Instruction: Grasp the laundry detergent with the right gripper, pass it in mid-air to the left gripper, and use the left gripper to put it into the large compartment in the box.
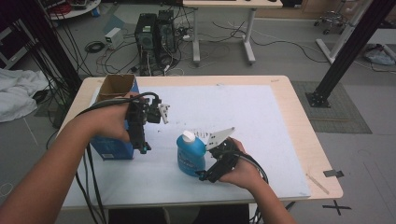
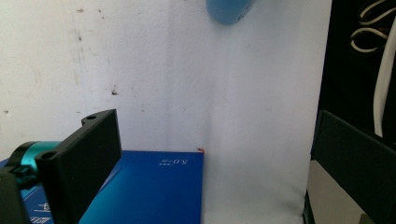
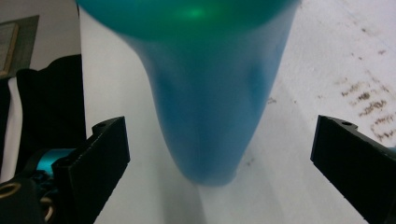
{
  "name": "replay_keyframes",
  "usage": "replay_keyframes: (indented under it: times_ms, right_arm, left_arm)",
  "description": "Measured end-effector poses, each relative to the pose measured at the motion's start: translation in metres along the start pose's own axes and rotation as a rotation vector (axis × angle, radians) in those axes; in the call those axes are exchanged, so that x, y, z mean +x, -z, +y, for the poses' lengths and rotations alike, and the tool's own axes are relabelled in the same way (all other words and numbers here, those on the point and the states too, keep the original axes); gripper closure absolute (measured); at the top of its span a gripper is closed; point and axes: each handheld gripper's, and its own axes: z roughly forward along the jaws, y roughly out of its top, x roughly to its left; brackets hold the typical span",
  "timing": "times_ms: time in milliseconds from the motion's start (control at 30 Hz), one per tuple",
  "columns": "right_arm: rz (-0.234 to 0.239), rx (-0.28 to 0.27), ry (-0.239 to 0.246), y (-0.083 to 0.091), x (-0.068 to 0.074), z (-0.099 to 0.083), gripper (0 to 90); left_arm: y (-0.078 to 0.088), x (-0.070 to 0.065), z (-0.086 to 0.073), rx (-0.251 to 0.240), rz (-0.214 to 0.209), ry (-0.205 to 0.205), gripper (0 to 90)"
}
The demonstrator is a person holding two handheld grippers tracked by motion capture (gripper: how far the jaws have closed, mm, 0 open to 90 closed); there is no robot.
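Note:
A blue bottle (image 1: 190,156) with a white cap stands on the white mat (image 1: 243,112), near the front middle. My right gripper (image 1: 207,175) is just right of it, low by its base. In the right gripper view the jaws are wide apart and the bottle (image 3: 205,116) looms blurred between and ahead of them; my right gripper (image 3: 219,158) is open. A blue box (image 1: 111,145) with an open cardboard top stands at the left. My left gripper (image 1: 143,147) hangs by its right side, open (image 2: 210,158), with the box's blue face (image 2: 154,186) under its left jaw.
Cables trail from both grippers over the table's front edge. The bottle (image 2: 229,11) shows at the top of the left gripper view. Behind the table on the floor are computer towers (image 1: 154,32), loose cables and a desk. A black frame post (image 1: 345,51) stands at the right.

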Motion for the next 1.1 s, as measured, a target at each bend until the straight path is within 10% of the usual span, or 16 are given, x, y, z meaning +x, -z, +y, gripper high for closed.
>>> replay_keyframes:
  times_ms: [1100]
  right_arm:
    - [-0.045,-0.190,-0.010,-0.024,0.001,-0.005,12.3]
  left_arm:
    - [-0.005,-0.002,-0.005,-0.004,-0.007,-0.002,1.8]
